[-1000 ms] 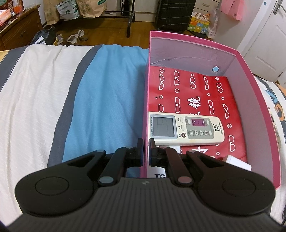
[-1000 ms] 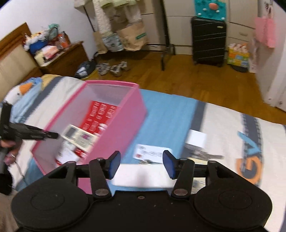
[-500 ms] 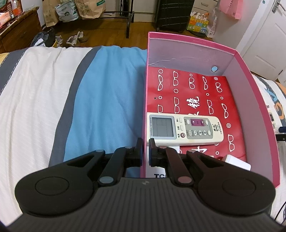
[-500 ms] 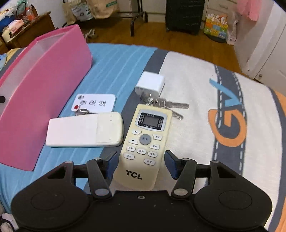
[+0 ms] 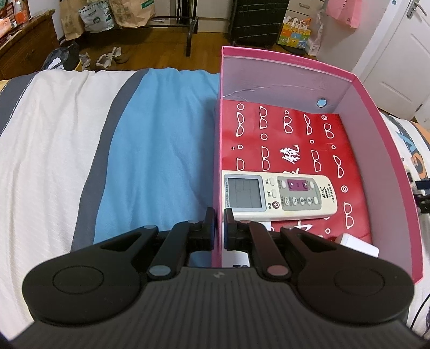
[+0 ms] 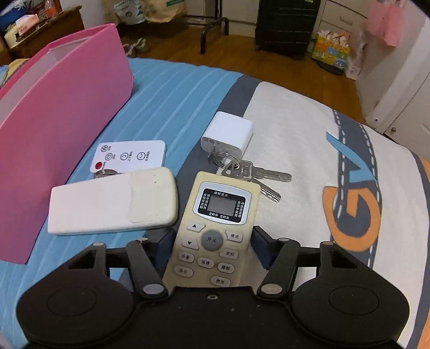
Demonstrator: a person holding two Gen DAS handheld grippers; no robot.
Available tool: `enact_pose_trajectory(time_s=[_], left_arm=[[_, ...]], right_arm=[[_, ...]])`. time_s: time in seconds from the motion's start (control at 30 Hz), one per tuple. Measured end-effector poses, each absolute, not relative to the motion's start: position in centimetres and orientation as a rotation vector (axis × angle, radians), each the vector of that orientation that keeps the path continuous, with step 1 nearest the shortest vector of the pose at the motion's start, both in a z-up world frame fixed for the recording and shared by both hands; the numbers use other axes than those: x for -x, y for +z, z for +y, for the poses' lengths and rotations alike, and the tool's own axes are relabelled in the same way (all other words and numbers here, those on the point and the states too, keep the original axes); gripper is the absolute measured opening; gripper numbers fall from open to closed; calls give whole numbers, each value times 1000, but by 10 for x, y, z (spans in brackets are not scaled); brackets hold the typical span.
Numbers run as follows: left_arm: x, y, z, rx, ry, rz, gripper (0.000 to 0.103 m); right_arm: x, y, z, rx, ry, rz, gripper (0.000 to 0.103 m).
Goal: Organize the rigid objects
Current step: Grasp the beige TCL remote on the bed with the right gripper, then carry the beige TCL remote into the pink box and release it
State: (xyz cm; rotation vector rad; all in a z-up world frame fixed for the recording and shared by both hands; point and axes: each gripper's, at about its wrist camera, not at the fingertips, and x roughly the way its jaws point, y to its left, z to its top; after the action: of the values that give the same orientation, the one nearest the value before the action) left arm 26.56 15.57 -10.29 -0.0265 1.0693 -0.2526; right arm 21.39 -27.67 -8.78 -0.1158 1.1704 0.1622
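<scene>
My left gripper (image 5: 219, 228) is shut on the near left wall of the pink box (image 5: 389, 161). Inside the box a white air-conditioner remote (image 5: 279, 196) lies on a red bag printed with glasses (image 5: 290, 139), with a white charger (image 5: 360, 245) in the near corner. My right gripper (image 6: 212, 247) hangs low over the bed, its jaws opening. A yellowish remote (image 6: 215, 228) lies between them, and the pads stand clear of its sides. Beside it are a white remote lying face down (image 6: 113, 204), a small flat remote (image 6: 129, 155), a white charger (image 6: 228, 134) and keys (image 6: 250, 171).
The pink box (image 6: 61, 112) stands just left of the loose objects on the striped bedcover (image 6: 295, 128). Beyond the bed's far edge are wooden floor, a black suitcase (image 6: 287, 24), a metal rack, paper bags and a wooden cabinet (image 5: 24, 40).
The right gripper swung away from the pink box and sank toward the bed. The yellowish remote now sits between its jaws, which stand wider. The left gripper kept its hold and did not move.
</scene>
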Motion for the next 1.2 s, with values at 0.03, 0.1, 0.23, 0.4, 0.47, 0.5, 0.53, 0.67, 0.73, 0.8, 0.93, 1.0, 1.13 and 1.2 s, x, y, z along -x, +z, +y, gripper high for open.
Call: enact_pose_trajectory(time_s=[0.03,0.1,0.23,0.4,0.47,0.5,0.53,0.67,0.73,0.8,0.93,1.0,1.13,1.2], left_arm=[[-265,-103,156,27,-251,1069,5],[-265,-103,155,28,-246,1067,5],[-266,-104,159,48,-252,1059,5],[-263,-102,159,47,-253,1072,5],[-261,-100,158,35,-253,1064,5],[-261,-99,157,28,-254,1061,5],[-260,-98,157,24,-255,1058,5],[-259,-97,157,20,-259,1052,5],[-259,-97,157,23,-260,1052,5],[-263,-97,159,49,-262,1054,5],[-265,-99,165,102,-268,1077,6],[-265,-99,165,103,-263,1079,6],[-265,-98,163,99,-255,1065,6],[-264,-98,163,94,-256,1060,6]], right_arm=[[-210,-86,-277,118,156,1156,66],[-202,-77,-275,116,137,1119,65],[-182,-57,-259,188,135,1024,64],[-170,-22,-241,227,174,912,63],[-169,-8,-231,247,189,874,63],[-167,1,-225,263,200,849,63],[-164,11,-218,280,216,819,63],[-164,49,-192,334,269,730,63],[-168,64,-174,382,313,696,63],[-176,76,-155,414,361,691,63],[-192,88,-109,553,456,704,63],[-197,92,-85,621,486,718,63],[-203,91,-39,785,574,713,63],[-207,84,-22,841,608,719,63]])
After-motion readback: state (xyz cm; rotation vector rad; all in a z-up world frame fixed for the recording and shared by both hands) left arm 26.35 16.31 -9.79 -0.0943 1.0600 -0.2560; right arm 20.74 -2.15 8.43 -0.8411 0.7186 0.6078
